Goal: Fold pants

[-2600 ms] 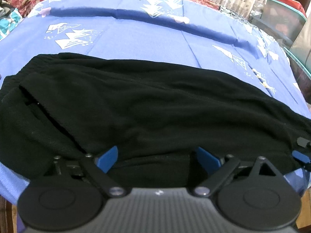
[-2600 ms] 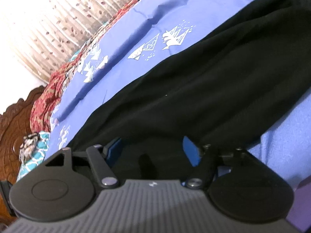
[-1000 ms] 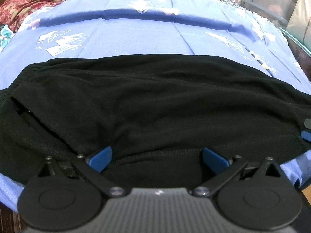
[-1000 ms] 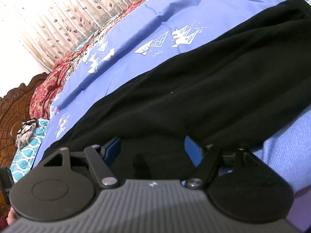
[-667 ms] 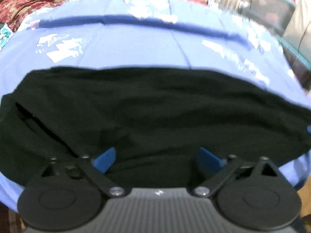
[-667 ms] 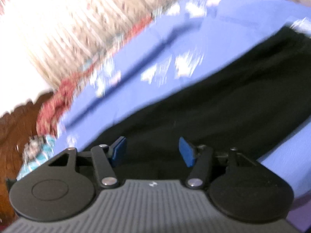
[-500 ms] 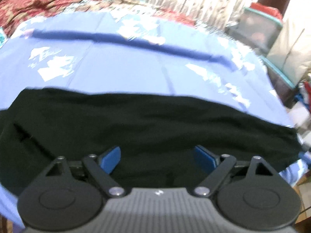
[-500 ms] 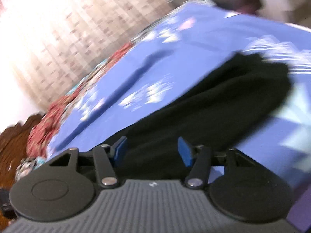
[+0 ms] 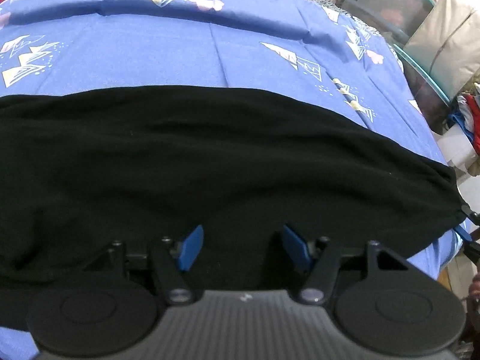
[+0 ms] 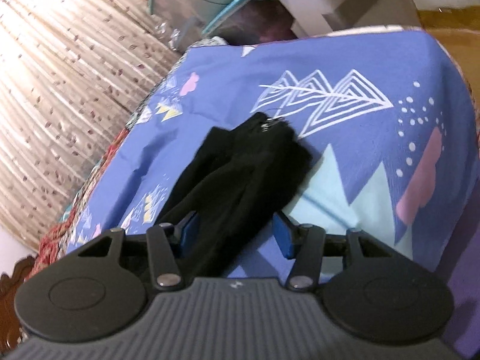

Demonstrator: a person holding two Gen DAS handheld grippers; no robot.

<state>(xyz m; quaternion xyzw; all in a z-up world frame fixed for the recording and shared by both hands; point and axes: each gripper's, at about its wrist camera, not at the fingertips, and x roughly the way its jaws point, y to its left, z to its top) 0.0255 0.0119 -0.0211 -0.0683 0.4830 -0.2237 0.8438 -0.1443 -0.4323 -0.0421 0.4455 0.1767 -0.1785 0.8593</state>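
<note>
Pants [image 9: 210,162], one black pair, on one blue sheet [image 9: 180,51], seemingly folded lengthwise.

Black pants [image 9: 210,156] lie in a wide band across a blue bedsheet [image 9: 180,51] printed with white triangle shapes. The left gripper [image 9: 243,247] hangs over their near edge, its blue-padded jaws apart and having just been closing, black cloth between them. Clear storage bins [image 9: 390,3] stand beyond the bed's far right corner.

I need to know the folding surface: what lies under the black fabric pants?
Under the black fabric pants lies a blue bedsheet with white triangle prints, visible all around them. The part of the sheet directly beneath the pants is covered and cannot be seen.
</note>
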